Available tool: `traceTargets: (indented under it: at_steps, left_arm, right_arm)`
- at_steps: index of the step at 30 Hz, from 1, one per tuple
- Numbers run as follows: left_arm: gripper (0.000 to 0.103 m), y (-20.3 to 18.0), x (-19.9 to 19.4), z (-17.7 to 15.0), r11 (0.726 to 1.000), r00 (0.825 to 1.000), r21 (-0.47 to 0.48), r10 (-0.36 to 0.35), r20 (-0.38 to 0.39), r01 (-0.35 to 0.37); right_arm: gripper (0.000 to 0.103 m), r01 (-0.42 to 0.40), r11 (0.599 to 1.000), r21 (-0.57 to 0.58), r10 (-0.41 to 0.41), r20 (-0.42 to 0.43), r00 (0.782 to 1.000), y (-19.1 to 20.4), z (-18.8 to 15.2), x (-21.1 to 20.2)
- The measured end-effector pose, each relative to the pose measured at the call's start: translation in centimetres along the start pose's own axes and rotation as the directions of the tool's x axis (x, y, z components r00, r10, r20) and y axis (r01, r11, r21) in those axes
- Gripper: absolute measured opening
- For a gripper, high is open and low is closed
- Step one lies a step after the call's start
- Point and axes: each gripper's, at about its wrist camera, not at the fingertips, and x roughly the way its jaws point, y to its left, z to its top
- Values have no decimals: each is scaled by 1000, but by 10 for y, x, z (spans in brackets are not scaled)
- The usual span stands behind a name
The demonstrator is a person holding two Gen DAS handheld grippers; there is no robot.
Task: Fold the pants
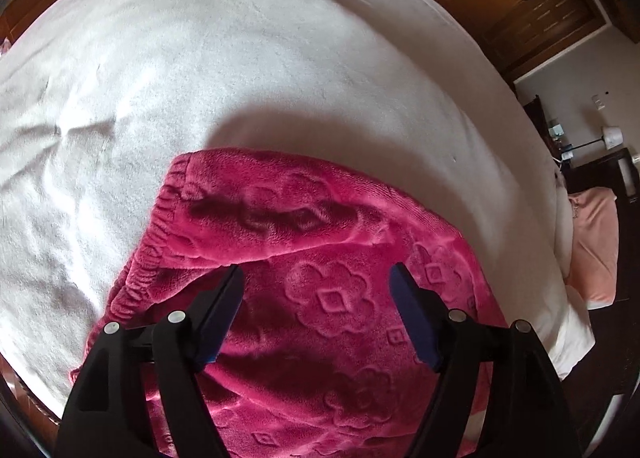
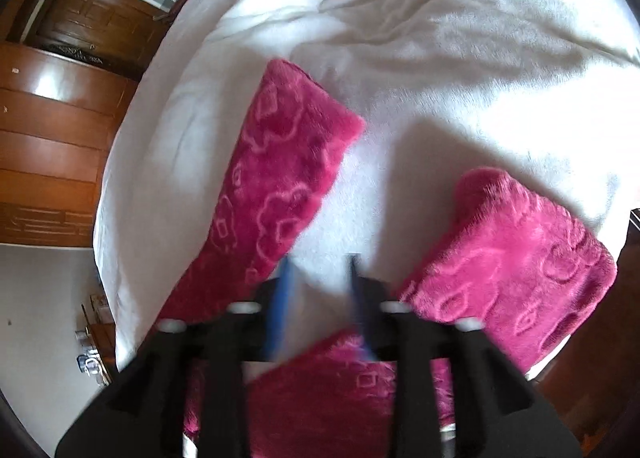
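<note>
Magenta fleece pants with an embossed flower pattern lie on a white bedspread. In the left wrist view the waistband end (image 1: 304,242) lies flat, its gathered elastic edge to the left. My left gripper (image 1: 316,278) hovers over it, jaws wide open and empty. In the right wrist view the two legs spread apart: one leg (image 2: 276,177) runs up to the left, the other (image 2: 516,254) lies to the right. My right gripper (image 2: 320,262) is above the white gap between the legs near the crotch, jaws open and empty. This view is motion-blurred.
The white bedspread (image 1: 240,77) is wrinkled at the left and far side (image 2: 460,17). A pink pillow (image 1: 596,242) lies at the bed's head. Wooden wardrobe doors (image 2: 52,137) and a dark nightstand (image 1: 616,173) stand beside the bed.
</note>
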Motion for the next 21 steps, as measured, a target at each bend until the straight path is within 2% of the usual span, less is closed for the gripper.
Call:
traceTargets:
  at_steps: [4, 9, 12, 15, 16, 18, 21]
  left_arm:
    - [77, 3, 1, -1, 1000, 1000, 6, 13, 0, -13]
    - [77, 17, -3, -2, 999, 1000, -17, 28, -4, -28]
    - [83, 24, -6, -2, 999, 999, -35, 38, 0, -38]
    - [85, 26, -8, -1, 998, 999, -57, 39, 6, -38]
    - [86, 26, -7, 0, 997, 999, -67, 33, 1, -33]
    - [88, 25, -4, 0, 996, 1000, -84, 18, -9, -19]
    - [89, 22, 0, 2, 992, 999, -128, -24, -28, 20]
  right_arm:
    - [45, -51, 998, 40, 51, -8, 999, 0, 14, 23]
    - [45, -45, 994, 95, 46, -8, 999, -2, 28, 58]
    - [45, -75, 987, 141, 75, 5, 997, -6, 38, 76]
    - [44, -87, 983, 162, 87, 11, 996, -5, 44, 87]
    - [40, -95, 984, 148, 94, 13, 995, -3, 46, 89]
    - [9, -71, 991, 115, 71, 9, 997, 1, 48, 87]
    - [5, -48, 996, 72, 45, 35, 998, 2, 49, 69]
